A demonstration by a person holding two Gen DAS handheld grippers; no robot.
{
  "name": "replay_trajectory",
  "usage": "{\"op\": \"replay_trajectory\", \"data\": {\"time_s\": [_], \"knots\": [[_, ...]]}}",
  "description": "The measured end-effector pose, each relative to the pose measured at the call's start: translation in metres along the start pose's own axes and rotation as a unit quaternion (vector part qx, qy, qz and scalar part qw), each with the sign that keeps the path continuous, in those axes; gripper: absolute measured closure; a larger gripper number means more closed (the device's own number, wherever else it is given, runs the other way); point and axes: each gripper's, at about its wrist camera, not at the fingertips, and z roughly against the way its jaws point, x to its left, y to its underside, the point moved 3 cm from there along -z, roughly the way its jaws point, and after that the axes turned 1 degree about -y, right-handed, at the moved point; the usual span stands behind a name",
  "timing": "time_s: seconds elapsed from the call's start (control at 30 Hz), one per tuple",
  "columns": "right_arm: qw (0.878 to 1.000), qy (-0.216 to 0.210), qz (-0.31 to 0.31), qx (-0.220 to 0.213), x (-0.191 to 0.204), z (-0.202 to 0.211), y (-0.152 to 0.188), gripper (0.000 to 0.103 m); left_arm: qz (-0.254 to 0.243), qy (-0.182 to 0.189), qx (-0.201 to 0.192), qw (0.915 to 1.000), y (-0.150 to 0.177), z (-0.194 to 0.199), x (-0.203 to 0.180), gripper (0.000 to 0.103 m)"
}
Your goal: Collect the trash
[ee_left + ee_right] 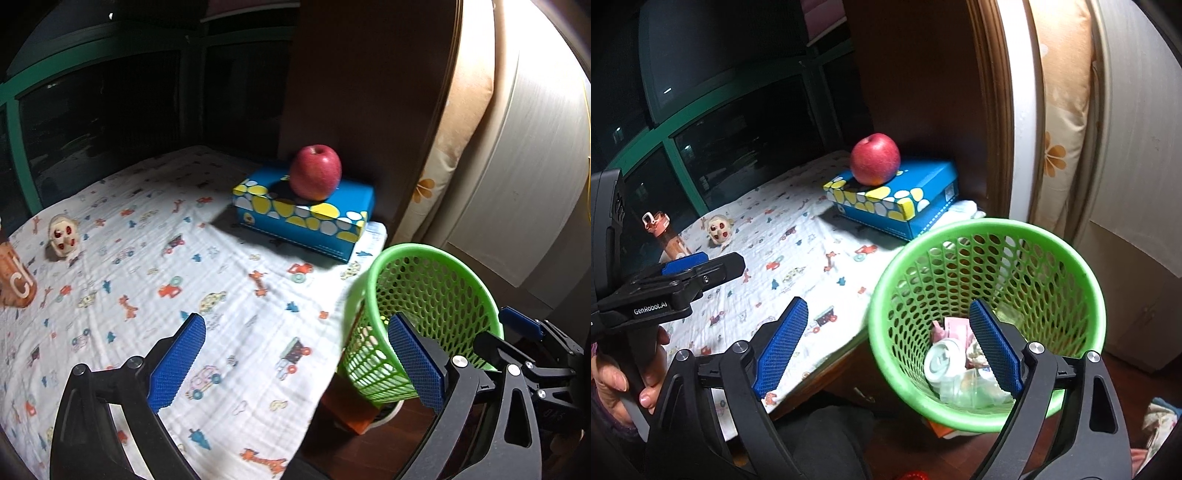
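Note:
A green mesh trash basket [990,266] stands just off the right edge of the cloth-covered table [798,251]; it also shows in the left wrist view [436,291]. Inside it lie crumpled wrappers and cups [960,365]. My right gripper [886,347] is open and empty, its right finger over the basket mouth. My left gripper [295,354] is open and empty above the table's right edge; it shows in the right wrist view [701,266] at the left.
A red apple [315,171] sits on a blue tissue box [306,214] at the table's back right. A small skull-like toy [64,236] and an orange bottle [14,284] stand at the left. A dark window is behind, a cabinet to the right.

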Motion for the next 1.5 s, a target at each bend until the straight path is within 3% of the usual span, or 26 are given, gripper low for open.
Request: {"op": "replay_trajectory", "data": {"time_s": [0.33, 0.7, 1.07, 1.5], "knots": [[1.000, -0.002, 0.013, -0.008, 0.026, 0.000, -0.006, 0.010, 0.000, -0.059, -0.034, 0.9977, 0.001, 0.033, 0.031, 0.007], [0.999, 0.005, 0.029, -0.011, 0.050, -0.002, -0.002, 0.008, 0.027, -0.100, -0.039, 0.9939, 0.015, 0.051, 0.060, 0.007], [1.000, 0.001, 0.027, -0.010, 0.058, -0.003, 0.002, 0.008, 0.060, -0.128, -0.041, 0.9891, 0.032, 0.062, 0.085, 0.007], [0.999, -0.010, 0.032, -0.008, 0.069, -0.002, 0.006, 0.008, 0.059, -0.148, -0.048, 0.9861, 0.038, 0.073, 0.087, 0.007]]}}
